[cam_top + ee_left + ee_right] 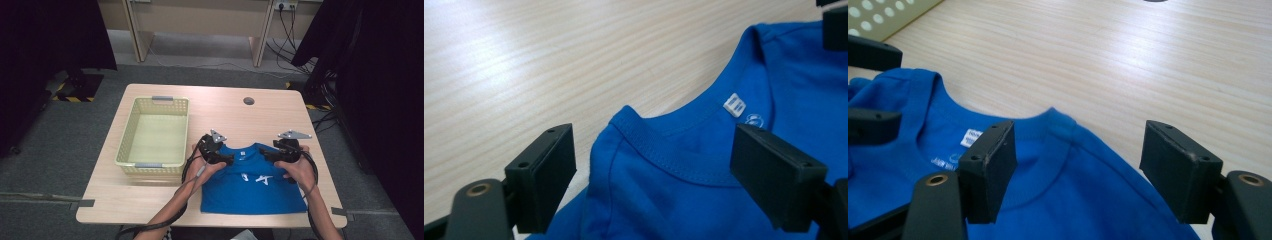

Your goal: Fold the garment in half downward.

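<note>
High view shows a blue T-shirt (252,187) lying flat on the wooden desk (150,200), in the lower middle of the frame, with its collar pointing to the top of the picture. White print is on its chest. At the left of the shirt stands a pale yellow basket (131,131) with grey handles, just beside the left sleeve side. A round grey cable hole (248,101) is in the desk above the shirt.

The left gripper (226,160) is over the left shoulder of the shirt, and the right gripper (267,155) is over the right shoulder; they are near each other, with the collar between them.

Left gripper view has the collar (674,165) in the middle, with a small white label (734,105) inside it at the upper right. The jaws stand apart; the pads do not press on the cloth, though the shoulder and collar lie between them.

Right gripper view has the other shoulder of the shirt at the lower middle, and the jaws there are also apart, not clamped on the cloth. The bare desk is behind, and a corner of the basket is at the upper left.
</note>
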